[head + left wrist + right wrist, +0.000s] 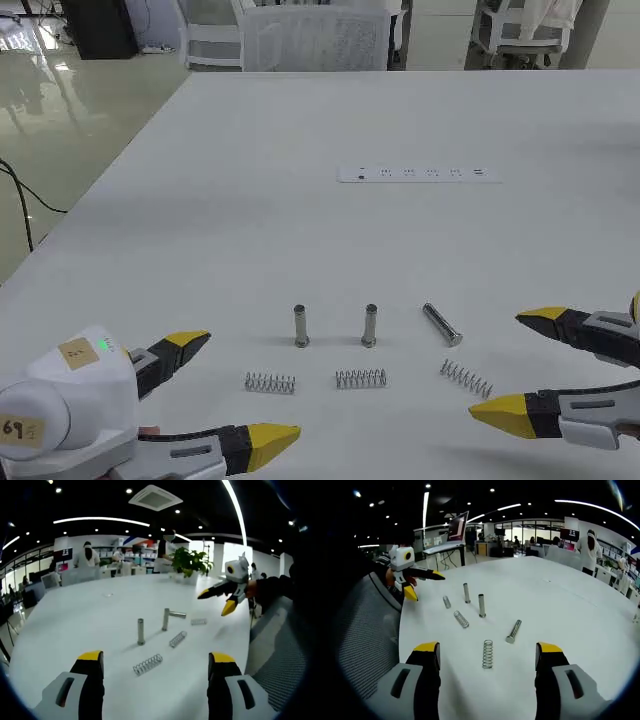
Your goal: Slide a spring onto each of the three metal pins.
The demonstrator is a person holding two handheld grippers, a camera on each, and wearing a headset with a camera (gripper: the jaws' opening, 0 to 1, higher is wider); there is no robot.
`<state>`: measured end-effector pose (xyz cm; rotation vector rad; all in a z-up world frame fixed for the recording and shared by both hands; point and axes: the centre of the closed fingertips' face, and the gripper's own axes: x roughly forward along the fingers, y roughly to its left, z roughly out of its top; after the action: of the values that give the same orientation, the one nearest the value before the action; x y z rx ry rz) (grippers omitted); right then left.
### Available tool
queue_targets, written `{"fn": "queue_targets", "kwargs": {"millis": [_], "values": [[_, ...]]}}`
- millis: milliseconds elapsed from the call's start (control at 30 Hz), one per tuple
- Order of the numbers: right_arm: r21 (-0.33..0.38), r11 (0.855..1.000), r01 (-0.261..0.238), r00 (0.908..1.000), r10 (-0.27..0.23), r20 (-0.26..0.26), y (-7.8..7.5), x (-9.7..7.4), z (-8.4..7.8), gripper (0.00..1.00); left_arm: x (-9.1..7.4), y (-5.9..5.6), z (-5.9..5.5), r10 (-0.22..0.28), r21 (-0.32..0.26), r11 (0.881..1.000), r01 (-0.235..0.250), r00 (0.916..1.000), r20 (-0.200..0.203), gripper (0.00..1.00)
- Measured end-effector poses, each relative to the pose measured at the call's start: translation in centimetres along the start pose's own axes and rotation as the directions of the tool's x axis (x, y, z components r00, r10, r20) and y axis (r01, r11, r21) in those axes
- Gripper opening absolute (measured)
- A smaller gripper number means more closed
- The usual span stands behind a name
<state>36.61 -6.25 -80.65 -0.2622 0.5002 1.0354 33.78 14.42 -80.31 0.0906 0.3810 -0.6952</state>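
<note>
On the white table (250, 200), the left pin (300, 326) and the middle pin (369, 326) stand upright while the right pin (441, 325) lies on its side. Just on the near side of each lies a loose spring, the left spring (270, 382), the middle spring (361, 378) and the right spring (466, 378), none on a pin. At the near left the left gripper (250, 385) has its jaws spread wide and empty, and at the near right the right gripper (497, 364) is equally wide, holding nothing, just beside the right spring.
</note>
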Motion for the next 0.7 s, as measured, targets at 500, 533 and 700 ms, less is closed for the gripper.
{"fn": "queue_targets", "kwargs": {"millis": [500, 533, 700], "values": [[-0.002, 1.0, -0.002, 1.0, 0.002, -0.009, 0.02, 0.13, -0.19, 0.77, 0.07, -0.18, -0.12, -0.007, -0.002, 1.0, 0.007, 1.0, -0.002, 0.81], [-0.002, 1.0, -0.002, 1.0, 0.002, -0.008, 0.02, 0.13, -0.18, 0.77, 0.08, -0.21, -0.11, -0.009, -0.003, 1.0, 0.008, 1.0, -0.002, 0.81], [-0.002, 1.0, -0.004, 0.9999, 0.004, -0.01, 0.04, 0.14, -0.18, 0.77, 0.1, -0.28, -0.09, -0.01, -0.004, 1.0, 0.01, 0.9999, -0.003, 0.8]]}}
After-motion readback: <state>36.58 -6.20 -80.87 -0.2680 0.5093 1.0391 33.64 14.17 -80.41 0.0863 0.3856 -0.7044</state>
